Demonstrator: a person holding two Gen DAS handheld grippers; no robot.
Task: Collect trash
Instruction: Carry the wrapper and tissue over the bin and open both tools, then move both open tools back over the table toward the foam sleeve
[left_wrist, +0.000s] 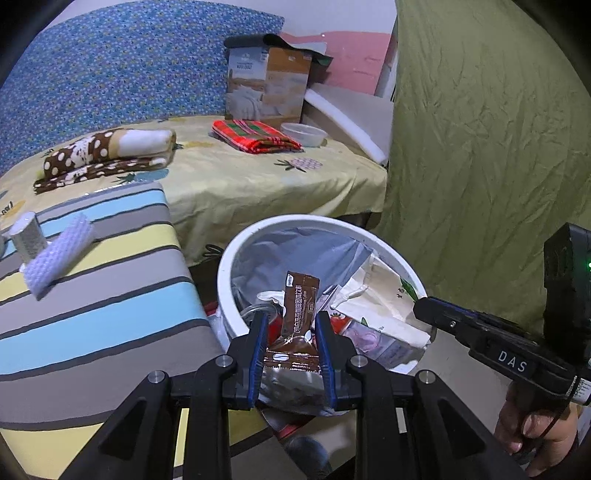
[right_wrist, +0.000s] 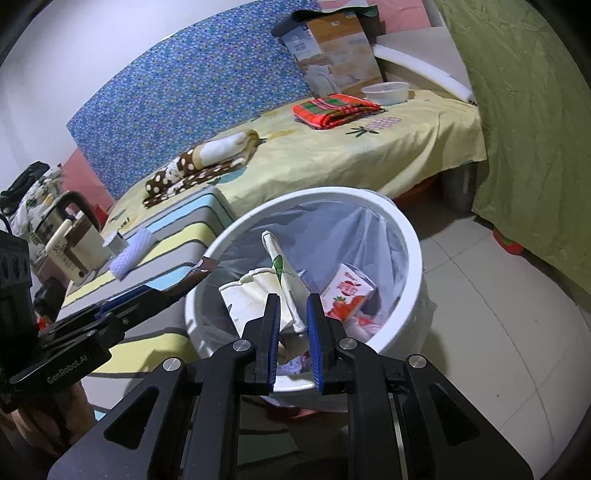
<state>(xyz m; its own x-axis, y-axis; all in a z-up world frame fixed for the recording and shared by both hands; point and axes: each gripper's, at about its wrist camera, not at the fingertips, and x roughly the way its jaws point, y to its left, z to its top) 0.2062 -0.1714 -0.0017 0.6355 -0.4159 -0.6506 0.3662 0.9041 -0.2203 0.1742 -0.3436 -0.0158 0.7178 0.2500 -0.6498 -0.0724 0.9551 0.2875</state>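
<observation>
A white round trash bin (left_wrist: 225, 273) with a grey liner stands on the floor beside the bed; it also shows in the right wrist view (right_wrist: 415, 254). My left gripper (left_wrist: 290, 321) is shut on a brown coffee sachet (left_wrist: 297, 314) and holds it over the bin's near rim. My right gripper (right_wrist: 292, 306) is shut on a crumpled cream paper bag (right_wrist: 255, 291) that hangs inside the bin. The right gripper also shows in the left wrist view (left_wrist: 428, 312), at the bin's right rim. A red-and-white carton (right_wrist: 347, 291) lies in the bin.
A striped cushion (left_wrist: 92, 295) on the left bears a white foam roll (left_wrist: 59, 254) and a small silver cylinder (left_wrist: 27, 236). The yellow bed (left_wrist: 240, 177) holds folded blankets, a red cloth (left_wrist: 255, 134), a plastic bowl (left_wrist: 303, 133) and a cardboard box (left_wrist: 266, 81). Green fabric (left_wrist: 480, 129) hangs right.
</observation>
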